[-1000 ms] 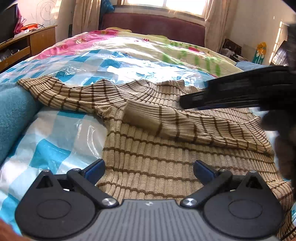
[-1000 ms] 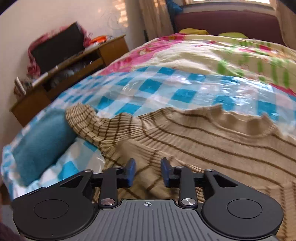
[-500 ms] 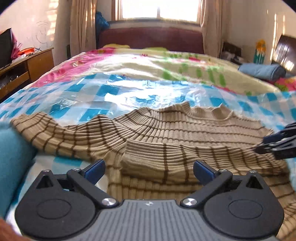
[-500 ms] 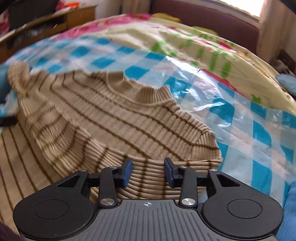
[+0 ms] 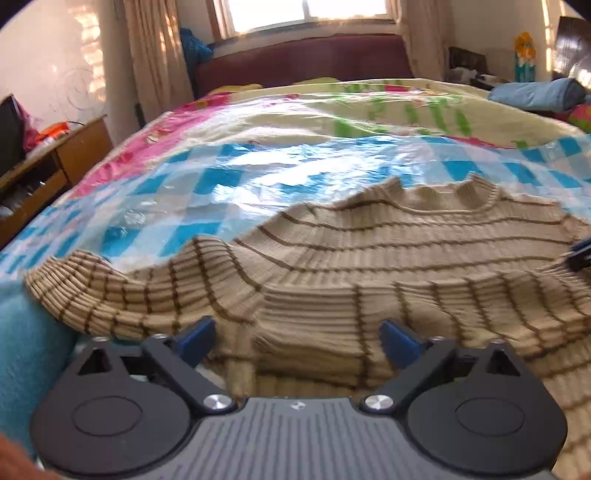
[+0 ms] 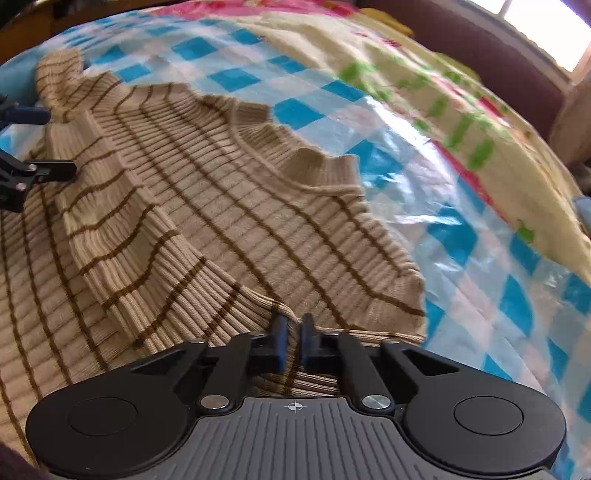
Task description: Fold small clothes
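A bright window (image 5: 306,14) stood behind the dark red headboard (image 5: 303,61), and sunlight fell through it onto the pale wall (image 5: 66,70). Beige curtains (image 5: 147,55) hung at both sides of the window. Left of the headboard, along the wall, stood a wooden cabinet (image 5: 55,162). The bed (image 5: 258,122) had a colourful cover.

Bed (image 5: 258,110) covered by floral quilt (image 5: 369,110), clear plastic sheet (image 5: 240,192) over blue-checked cloth, striped beige sweater (image 5: 388,258) spread flat, teal towel (image 5: 22,350) at edge
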The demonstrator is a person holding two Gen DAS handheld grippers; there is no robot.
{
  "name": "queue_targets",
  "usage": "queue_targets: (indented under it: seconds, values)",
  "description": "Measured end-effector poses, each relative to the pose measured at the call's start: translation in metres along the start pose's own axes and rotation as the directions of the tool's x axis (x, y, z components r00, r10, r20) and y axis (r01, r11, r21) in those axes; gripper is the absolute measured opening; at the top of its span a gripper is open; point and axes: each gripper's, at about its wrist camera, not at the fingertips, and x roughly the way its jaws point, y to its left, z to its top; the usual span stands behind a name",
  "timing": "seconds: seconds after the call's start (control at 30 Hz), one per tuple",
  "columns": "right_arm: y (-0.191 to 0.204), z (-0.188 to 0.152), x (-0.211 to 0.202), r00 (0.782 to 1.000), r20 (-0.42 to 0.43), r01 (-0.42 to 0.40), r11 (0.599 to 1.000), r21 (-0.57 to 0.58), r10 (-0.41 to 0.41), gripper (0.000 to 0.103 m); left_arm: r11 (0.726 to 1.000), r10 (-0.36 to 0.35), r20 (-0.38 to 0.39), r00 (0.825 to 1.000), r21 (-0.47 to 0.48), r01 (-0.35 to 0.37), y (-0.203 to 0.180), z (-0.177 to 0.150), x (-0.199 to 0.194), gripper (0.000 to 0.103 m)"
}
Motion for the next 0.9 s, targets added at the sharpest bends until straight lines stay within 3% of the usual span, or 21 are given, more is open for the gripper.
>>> queue_targets:
  seconds: [0.17, 0.33, 0.43, 0.5, 0.57, 0.63, 0.7, 0.83, 0.9]
  values:
    - [-0.024, -0.002, 0.005, 0.995, 0.026, 0.091, 0.976, 0.2, -0.098, 0.002, 0.999, 0.029, -0.011, 1.0, -0.014, -0.029, 0.005, 0.012, 0.02, 0.089]
    - [-0.012, -0.001, 0.006, 0.991, 0.021, 0.127, 0.975, 0.181, -0.133, 0.005, 0.997, 0.074, 0.007, 0.997, -0.023, -0.073, 0.013, 0.009, 0.018, 0.089]
    - [0.001, 0.004, -0.015, 0.983, 0.093, 0.14, 0.978, 0.156, -0.156, 0.012, 0.994, 0.073, 0.006, 0.997, -0.076, -0.072, 0.03, 0.006, 0.005, 0.089]
    - [0.014, 0.012, -0.028, 0.982, 0.16, 0.078, 0.987, 0.144, -0.101, 0.012, 0.991, 0.08, 0.019, 0.997, -0.108, -0.077, 0.04, 0.0, -0.009, 0.089]
    - [0.032, 0.026, -0.031, 0.977, 0.211, -0.037, 0.993, 0.116, 0.012, 0.012, 0.988, 0.087, 0.025, 0.996, -0.131, -0.083, 0.046, -0.007, -0.021, 0.089]
    - [0.056, 0.044, -0.026, 0.962, 0.248, -0.128, 0.99, 0.052, 0.112, 0.022, 0.986, 0.079, 0.021, 0.997, -0.149, -0.075, 0.05, -0.014, -0.03, 0.089]
    - [0.081, 0.064, -0.013, 0.952, 0.25, -0.183, 0.983, -0.004, 0.179, 0.027, 0.985, 0.066, 0.021, 0.998, -0.163, -0.062, 0.05, -0.02, -0.037, 0.089]
    - [0.112, 0.097, 0.018, 0.928, 0.202, -0.314, 0.949, -0.023, 0.312, 0.028, 0.982, 0.029, 0.034, 0.999, -0.189, -0.022, 0.051, -0.027, -0.038, 0.089]
    - [0.126, 0.107, 0.031, 0.933, 0.179, -0.31, 0.95, -0.037, 0.311, 0.029, 0.976, -0.001, 0.036, 0.999, -0.215, 0.008, 0.054, -0.03, -0.036, 0.089]
